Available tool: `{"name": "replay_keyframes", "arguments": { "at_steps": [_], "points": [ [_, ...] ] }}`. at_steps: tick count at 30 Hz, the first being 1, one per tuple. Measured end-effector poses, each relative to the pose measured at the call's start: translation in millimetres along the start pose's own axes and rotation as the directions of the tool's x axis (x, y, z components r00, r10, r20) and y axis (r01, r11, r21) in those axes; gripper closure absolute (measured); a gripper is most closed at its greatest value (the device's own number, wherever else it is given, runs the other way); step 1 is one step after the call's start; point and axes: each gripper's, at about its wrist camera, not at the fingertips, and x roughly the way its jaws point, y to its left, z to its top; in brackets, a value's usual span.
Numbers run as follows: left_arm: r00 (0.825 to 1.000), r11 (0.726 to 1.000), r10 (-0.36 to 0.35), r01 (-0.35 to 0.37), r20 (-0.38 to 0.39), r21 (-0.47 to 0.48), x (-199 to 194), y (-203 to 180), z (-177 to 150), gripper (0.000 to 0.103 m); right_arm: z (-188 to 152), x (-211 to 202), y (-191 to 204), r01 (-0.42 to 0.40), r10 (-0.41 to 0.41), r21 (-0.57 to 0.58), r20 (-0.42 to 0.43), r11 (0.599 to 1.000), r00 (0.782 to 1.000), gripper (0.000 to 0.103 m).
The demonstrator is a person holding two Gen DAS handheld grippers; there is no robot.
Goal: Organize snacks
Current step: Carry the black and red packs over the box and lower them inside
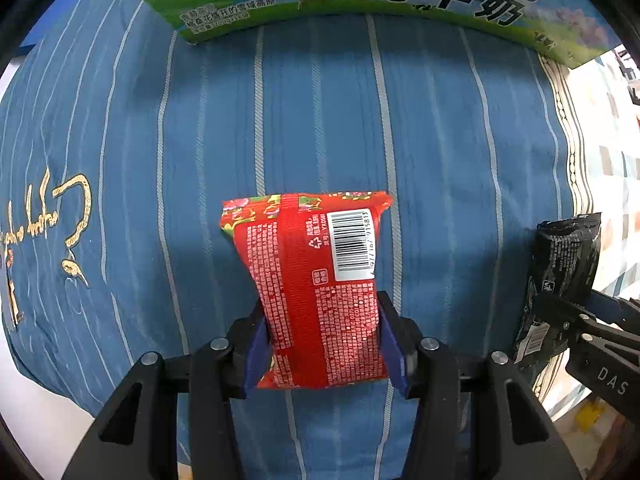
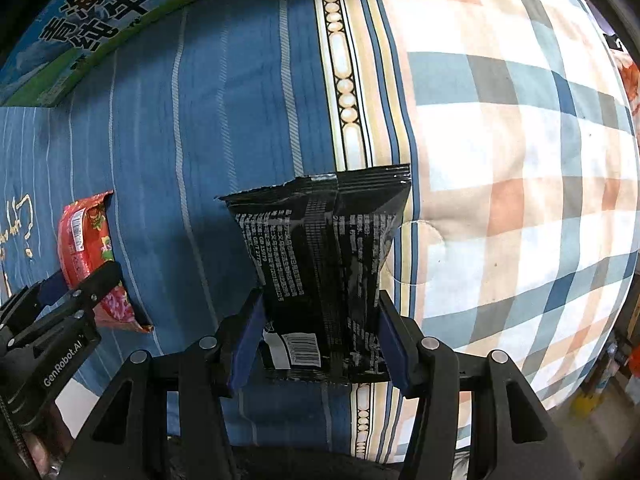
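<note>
- Left gripper (image 1: 320,340): jaws clenched on red snack pack (image 1: 316,288) at its lower half, barcode side up, pack held above blue striped bedding (image 1: 160,140), not resting on it as far as I can tell
- Right gripper (image 2: 320,340): jaws clenched on black snack pack (image 2: 320,248), also at lower half, top seal pointing fwd, over the seam where blue bedding meets the checked quilt (image 2: 520,160)
- Both packs show in the other cam too: black one at right edge of left view, red one at left edge of right view, so the two grippers sit side by side, near but apart
- Step, my read: both snacks picked, carry phase w/ drop-off not yet done
- Milk carton box (image 1: 320,4) lies ahead across the top of both views; prob the target or a boundary, can't tell if it's open
- Next move needs: fwd travel toward box, keep grip firm since packs are soft & puffy, release one at a time
- Room: open bedding between packs & box, nothing in the way; bed edge falls off to the right past quilt & at lower left, so stay central
</note>
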Motion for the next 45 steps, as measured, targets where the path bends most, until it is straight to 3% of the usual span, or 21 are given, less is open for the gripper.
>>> {"name": "replay_keyframes", "arguments": {
  "at_steps": [5,11,17,20,24,26,30,37,42,45],
  "points": [
    [0.998,0.997,-0.046,0.043,-0.053,-0.057,10.4,45.3,3.8,0.052,8.6,-2.0,-5.4,0.005,-0.005,-0.014,-0.002,1.0,1.0,0.045],
    [0.974,0.968,-0.199,0.179,-0.105,-0.175,16.5,64.5,-2.1,0.04,23.8,-11.2,-14.8,-0.022,0.022,-0.013,-0.033,1.0,0.999,0.043],
    [0.968,0.953,-0.225,0.195,-0.113,-0.234,31.2,83.2,-9.9,0.039,33.1,-6.4,-14.4,-0.025,0.025,-0.011,-0.042,1.0,0.999,0.042],
    [0.976,0.955,-0.195,0.166,-0.101,-0.246,39.6,84.1,-6.1,0.039,35.1,-4.3,-14.3,-0.024,0.023,-0.008,-0.042,1.0,0.999,0.041],
    [0.991,0.975,-0.118,0.105,-0.056,-0.195,39.7,69.3,5.3,0.04,38.3,3.4,-17.6,-0.031,0.031,0.015,-0.029,0.999,0.999,0.039],
    [0.995,0.979,-0.092,0.083,-0.037,-0.185,37.7,65.7,6.6,0.053,39.5,3.9,-17.6,-0.024,0.025,0.024,-0.021,0.999,0.999,0.041],
    [0.996,0.981,-0.089,0.083,-0.03,-0.177,34.5,58.4,10.1,0.055,34.5,-0.7,-9.1,-0.006,0.006,-0.04,-0.002,0.999,1.0,0.047],
    [0.998,0.983,-0.064,0.059,-0.025,-0.173,35.5,45.1,6.1,0.055,34.9,5.8,7.4,0.049,-0.05,-0.081,-0.015,0.995,0.999,0.036],
    [0.999,0.989,-0.044,0.047,0.02,-0.142,4.7,46.5,-5.1,0.057,26.2,-1.6,31.1,0.124,-0.115,-0.199,0.057,0.972,0.992,0.047],
    [0.998,0.992,-0.024,0.031,0.063,-0.12,-16.1,35.4,-8.1,0.057,23.1,-7.5,35.3,0.098,-0.088,-0.197,0.056,0.976,0.995,0.051]
  ]
}}
